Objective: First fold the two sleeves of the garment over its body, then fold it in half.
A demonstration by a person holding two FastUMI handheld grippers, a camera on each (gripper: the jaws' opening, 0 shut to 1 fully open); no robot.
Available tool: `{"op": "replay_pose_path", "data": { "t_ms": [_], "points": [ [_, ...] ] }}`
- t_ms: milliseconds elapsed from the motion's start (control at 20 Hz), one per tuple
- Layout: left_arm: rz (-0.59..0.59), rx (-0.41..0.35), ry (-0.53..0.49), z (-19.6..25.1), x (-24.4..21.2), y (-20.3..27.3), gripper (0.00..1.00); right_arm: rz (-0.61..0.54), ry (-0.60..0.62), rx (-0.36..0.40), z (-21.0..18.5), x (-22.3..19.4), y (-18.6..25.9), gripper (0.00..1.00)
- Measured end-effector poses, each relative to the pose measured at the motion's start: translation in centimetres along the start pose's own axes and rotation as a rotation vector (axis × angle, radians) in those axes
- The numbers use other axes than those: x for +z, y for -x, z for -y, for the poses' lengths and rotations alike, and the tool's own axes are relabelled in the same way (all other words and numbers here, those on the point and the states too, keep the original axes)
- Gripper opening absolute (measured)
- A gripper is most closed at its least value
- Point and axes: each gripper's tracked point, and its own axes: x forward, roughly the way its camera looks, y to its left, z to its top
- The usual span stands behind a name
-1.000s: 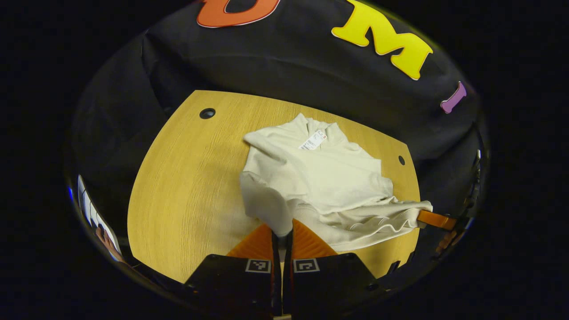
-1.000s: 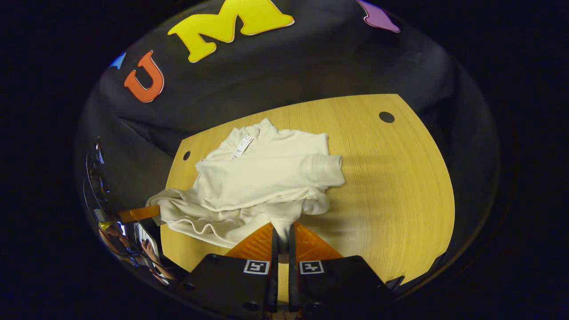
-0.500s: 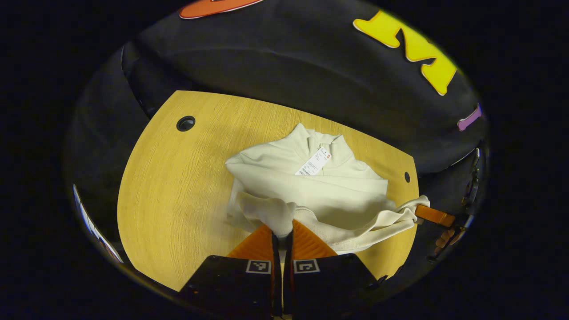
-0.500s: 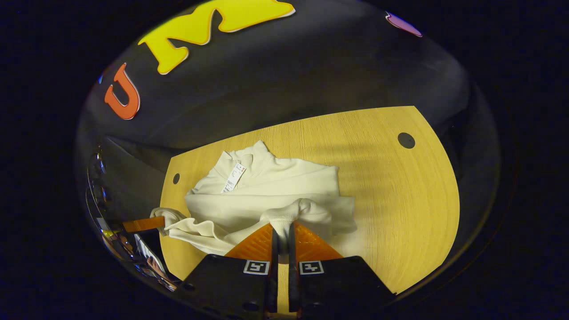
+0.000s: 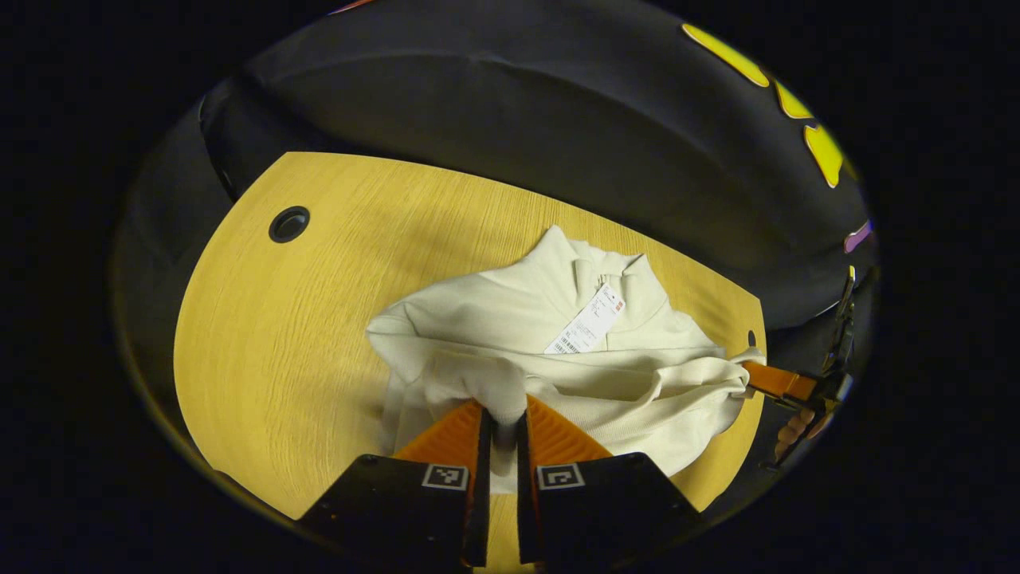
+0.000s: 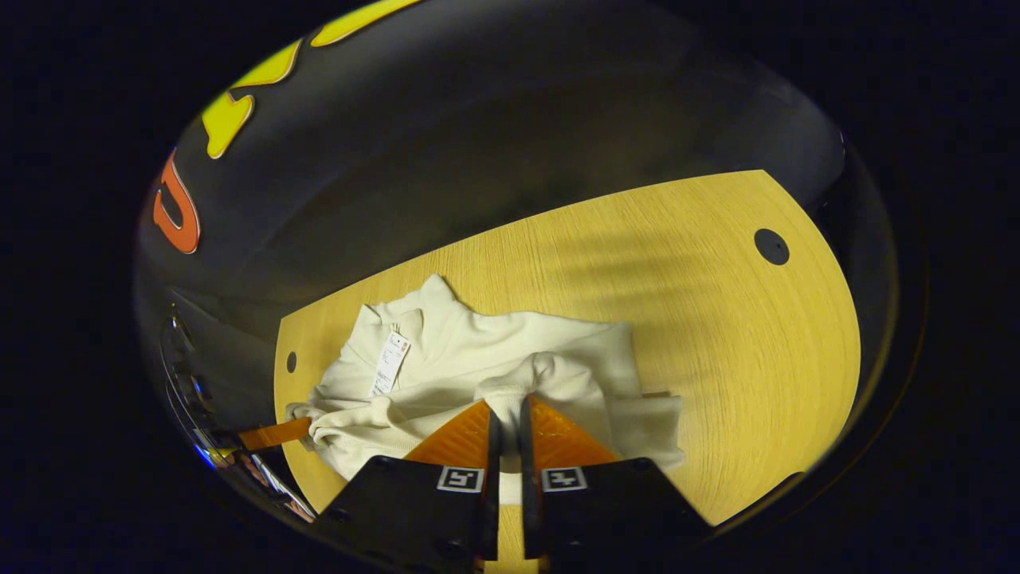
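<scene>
A cream knitted garment (image 5: 510,319) with a raised collar lies bunched on the light wooden counter (image 5: 319,319), its collar toward the black cloth wall and a white paper hang tag (image 5: 588,319) resting on the fabric just below the collar. In the left gripper view, the left gripper (image 5: 504,421) sits at the near edge of the garment with its two fingers (image 5: 446,438) drawn close together and a fold of the cream hem pinched between them; the cloth rises in a small hump right at the tips and spreads away toward the collar. In the same view the right gripper (image 5: 757,381) shows at the far right edge of the counter, its fingers closed on the opposite corner of the hem, which is pulled into a stretched ridge running between the two grippers. In the right gripper view, the right gripper (image 6: 507,416) likewise has its fingers (image 6: 454,438) pressed nearly together on a puckered lump of hem, with the garment (image 6: 478,359) lying ahead and to the left of them and the hang tag (image 6: 390,363) near the collar. The left gripper (image 6: 296,430) shows there at the counter's (image 6: 717,319) left edge, touching the gathered hem corner. Round dark holes (image 5: 288,224) mark the counter's far corners, well apart from the garment.
</scene>
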Motion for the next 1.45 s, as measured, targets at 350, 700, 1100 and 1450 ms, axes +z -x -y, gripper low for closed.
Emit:
{"op": "replay_pose_path", "data": {
  "t_ms": [350,700,1100,1450],
  "points": [
    [0.092,-0.021,0.001,1.0,1.7,-0.5,0.84,0.103,0.03,0.064,-2.2,1.4,0.7,0.59],
    [0.321,0.054,-0.145,1.5,5.7,6.0,0.99,0.28,0.139,0.033,-3.3,3.1,8.5,0.98],
    [0.631,0.102,-0.221,3.0,7.2,22.2,0.98,0.495,0.281,0.015,-5.0,1.3,24.3,0.98],
    [0.831,0.098,-0.214,4.7,3.7,34.2,0.98,0.692,0.327,0.001,-6.0,-3.5,37.4,0.98]
  ]
}}
